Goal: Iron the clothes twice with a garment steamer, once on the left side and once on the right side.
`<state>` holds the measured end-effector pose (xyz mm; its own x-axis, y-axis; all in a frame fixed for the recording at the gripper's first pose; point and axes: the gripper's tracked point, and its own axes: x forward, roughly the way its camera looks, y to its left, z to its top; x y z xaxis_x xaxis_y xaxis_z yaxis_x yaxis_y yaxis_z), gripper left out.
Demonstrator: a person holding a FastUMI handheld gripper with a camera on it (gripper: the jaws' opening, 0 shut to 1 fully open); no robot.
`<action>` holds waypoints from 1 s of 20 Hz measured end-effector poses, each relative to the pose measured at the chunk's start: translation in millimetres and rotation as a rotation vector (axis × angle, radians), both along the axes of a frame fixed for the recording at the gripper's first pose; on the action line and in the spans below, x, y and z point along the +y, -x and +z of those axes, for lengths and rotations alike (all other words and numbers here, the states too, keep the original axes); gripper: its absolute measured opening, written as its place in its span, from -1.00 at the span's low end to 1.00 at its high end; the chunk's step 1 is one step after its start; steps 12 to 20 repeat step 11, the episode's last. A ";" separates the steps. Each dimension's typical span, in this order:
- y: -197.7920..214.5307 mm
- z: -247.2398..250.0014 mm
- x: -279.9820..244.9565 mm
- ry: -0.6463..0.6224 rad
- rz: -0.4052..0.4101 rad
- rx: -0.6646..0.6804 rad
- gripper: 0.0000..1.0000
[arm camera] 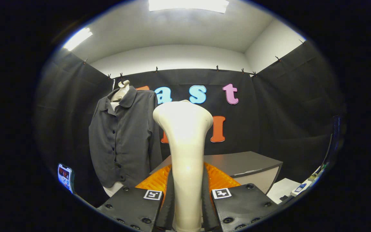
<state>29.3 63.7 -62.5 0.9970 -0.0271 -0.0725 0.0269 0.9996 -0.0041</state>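
Observation:
A cream garment steamer (185,151) stands upright between my fingers, its wide head rising ahead of me. My gripper (187,190) is shut on the steamer's handle, both fingers pressing its sides. A dark grey button-front shirt (124,141) hangs on a pale mannequin (123,87) to the left of the steamer and beyond it, against the black cloth wall. The steamer head is apart from the shirt, to the right of its sleeve.
A grey table (253,164) with a pale front stands beyond the fingers to the right. A phone (65,177) is propped low at the left. White sheets and small items (295,188) lie at the lower right.

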 end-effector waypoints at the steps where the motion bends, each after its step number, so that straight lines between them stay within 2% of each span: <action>1: 1.3 -1.0 -3.7 0.002 -0.004 0.000 -0.15; 20: -0.4 -13.0 -15.2 -0.002 -0.025 0.018 -0.15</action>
